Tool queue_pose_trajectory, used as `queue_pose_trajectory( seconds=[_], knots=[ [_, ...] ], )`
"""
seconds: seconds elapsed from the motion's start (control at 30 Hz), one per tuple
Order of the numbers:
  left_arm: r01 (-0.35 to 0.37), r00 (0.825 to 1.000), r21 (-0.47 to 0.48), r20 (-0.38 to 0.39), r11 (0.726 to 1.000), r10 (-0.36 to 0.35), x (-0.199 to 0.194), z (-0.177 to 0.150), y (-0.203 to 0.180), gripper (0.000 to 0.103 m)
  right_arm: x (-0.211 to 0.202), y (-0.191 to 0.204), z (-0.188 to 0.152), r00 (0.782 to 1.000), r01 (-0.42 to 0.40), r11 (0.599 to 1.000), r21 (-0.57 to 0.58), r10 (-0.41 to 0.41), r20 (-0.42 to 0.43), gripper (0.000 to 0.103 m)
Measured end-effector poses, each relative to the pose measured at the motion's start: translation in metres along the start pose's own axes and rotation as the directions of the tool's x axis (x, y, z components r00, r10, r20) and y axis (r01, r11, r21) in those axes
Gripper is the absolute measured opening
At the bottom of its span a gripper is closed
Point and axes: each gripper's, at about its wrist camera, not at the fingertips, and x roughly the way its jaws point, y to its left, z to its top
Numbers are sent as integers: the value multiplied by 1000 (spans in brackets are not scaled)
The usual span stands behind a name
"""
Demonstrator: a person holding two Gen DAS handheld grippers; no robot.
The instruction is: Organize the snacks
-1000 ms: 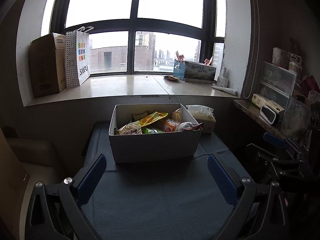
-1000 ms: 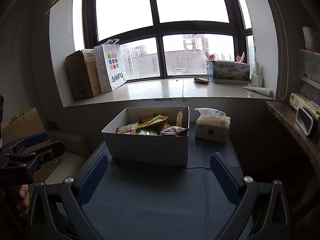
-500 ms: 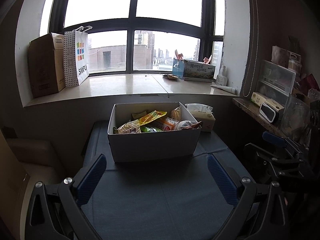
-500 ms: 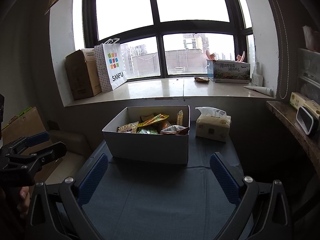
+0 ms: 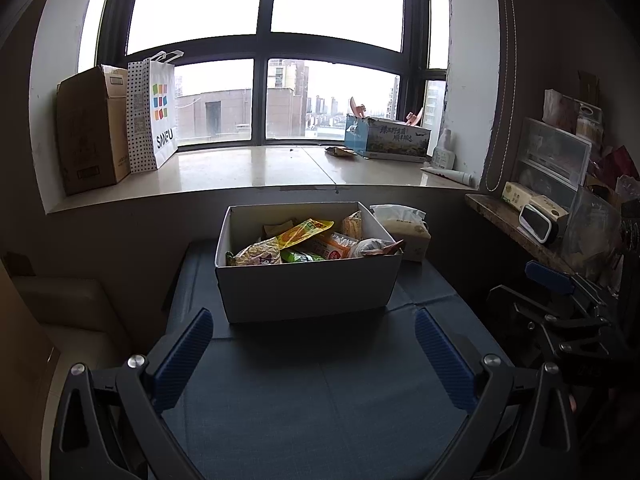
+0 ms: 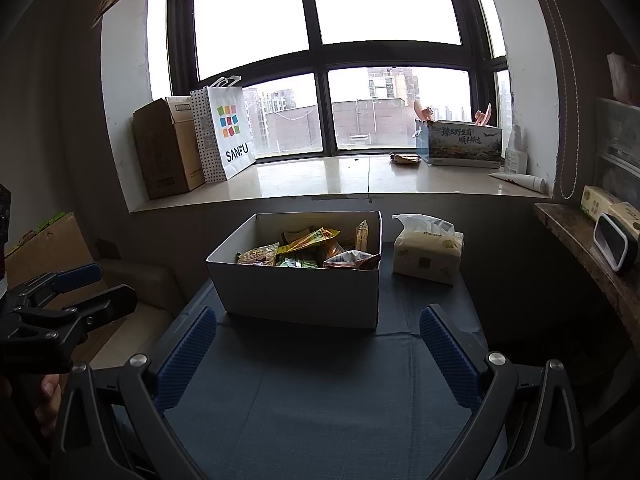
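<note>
A white cardboard box (image 5: 308, 288) (image 6: 296, 292) stands on the dark blue table (image 5: 320, 400) and holds several snack packets, among them a yellow-orange one (image 5: 304, 232) (image 6: 310, 238). My left gripper (image 5: 314, 344) is open and empty, hovering over the table just in front of the box. My right gripper (image 6: 316, 344) is open and empty, also just short of the box. The right gripper shows at the right edge of the left wrist view (image 5: 556, 300), and the left gripper at the left edge of the right wrist view (image 6: 76, 292).
A tissue pack (image 6: 428, 252) (image 5: 404, 232) lies right of the box. The windowsill (image 5: 256, 172) holds a brown carton (image 5: 92, 132), a SANFU bag (image 5: 154, 116) and a printed box (image 5: 388, 138). A cluttered shelf (image 5: 512, 220) runs along the right wall.
Both views have shifted slightly; the box sits a touch closer and lower in frame. Both grippers stay open and empty.
</note>
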Motion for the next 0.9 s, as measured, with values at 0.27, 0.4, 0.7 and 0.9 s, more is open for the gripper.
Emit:
queue_pose_trajectory(
  seconds=[0.27,0.4,0.7,0.9],
  knots=[
    [-1,1000,-1,-5,1000,1,2,-1,1,103,1,1,-1,1000,-1,1000,0,1,-3,103],
    [0,1000,-2,-7,1000,0,3,-1,1,103,2,2,-1,1000,-1,1000,-4,1,-7,103],
    [13,1000,-5,-5,1000,-13,2,-1,0,103,2,1,-2,1000,-3,1000,-5,3,-4,103],
    [24,1000,-17,-14,1000,-24,4,-2,1,103,2,1,-3,1000,-2,1000,-6,2,-6,103]
  ],
)
